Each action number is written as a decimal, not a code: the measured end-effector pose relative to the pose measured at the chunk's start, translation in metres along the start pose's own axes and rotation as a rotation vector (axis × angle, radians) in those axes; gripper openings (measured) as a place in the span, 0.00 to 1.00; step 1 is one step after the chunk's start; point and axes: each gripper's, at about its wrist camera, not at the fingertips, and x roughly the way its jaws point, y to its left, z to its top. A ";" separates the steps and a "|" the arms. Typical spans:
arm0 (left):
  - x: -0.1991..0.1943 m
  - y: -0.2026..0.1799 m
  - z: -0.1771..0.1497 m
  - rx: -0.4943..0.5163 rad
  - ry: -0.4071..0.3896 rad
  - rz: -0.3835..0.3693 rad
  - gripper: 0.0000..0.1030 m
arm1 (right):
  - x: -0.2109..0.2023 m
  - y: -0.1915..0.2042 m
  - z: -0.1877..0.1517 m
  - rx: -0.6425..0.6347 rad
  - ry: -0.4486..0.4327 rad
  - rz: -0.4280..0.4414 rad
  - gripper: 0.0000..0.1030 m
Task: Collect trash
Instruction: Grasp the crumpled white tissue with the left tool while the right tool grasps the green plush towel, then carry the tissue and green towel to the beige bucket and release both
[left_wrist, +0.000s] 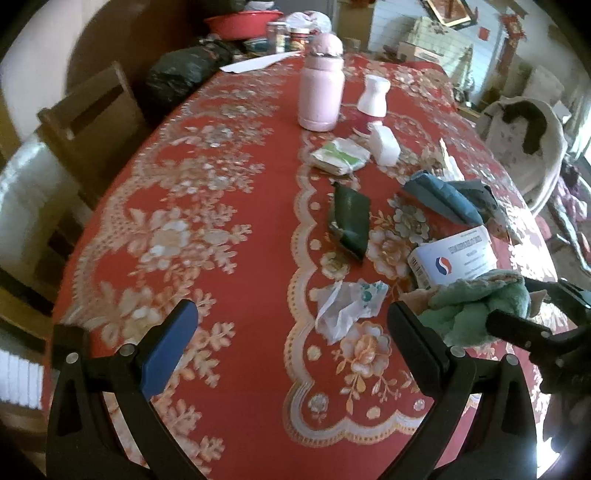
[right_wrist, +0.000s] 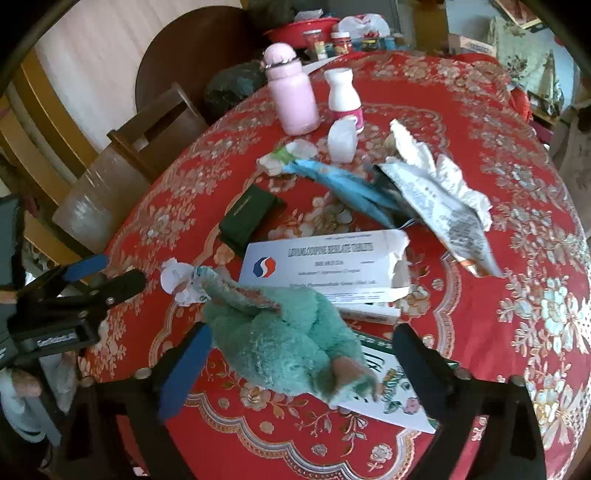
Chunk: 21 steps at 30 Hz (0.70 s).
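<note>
Right wrist view alone shows the torn white wrapper (right_wrist: 439, 199) far right and a printed card (right_wrist: 391, 398) under the green cloth (right_wrist: 284, 347); left wrist view alone shows the near-left worktop (left_wrist: 221, 229) bare; left tool (left_wrist: 291, 339) tilts down, spread wide, empty, crumpled paper (left_wrist: 347, 302) just beyond; right tool (right_wrist: 303, 354) released, jaws straddling the cloth, pads apart from it; white medicine box (right_wrist: 321, 266) just beyond.
</note>
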 end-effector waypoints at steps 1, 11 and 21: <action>0.005 0.000 0.000 0.010 0.003 -0.001 0.99 | 0.002 0.000 -0.001 -0.001 0.007 0.004 0.81; 0.053 -0.007 0.007 0.098 0.094 -0.088 0.77 | -0.013 -0.003 -0.008 0.033 -0.042 0.048 0.60; 0.043 -0.015 0.003 0.110 0.128 -0.152 0.19 | -0.055 -0.024 -0.011 0.113 -0.130 0.053 0.60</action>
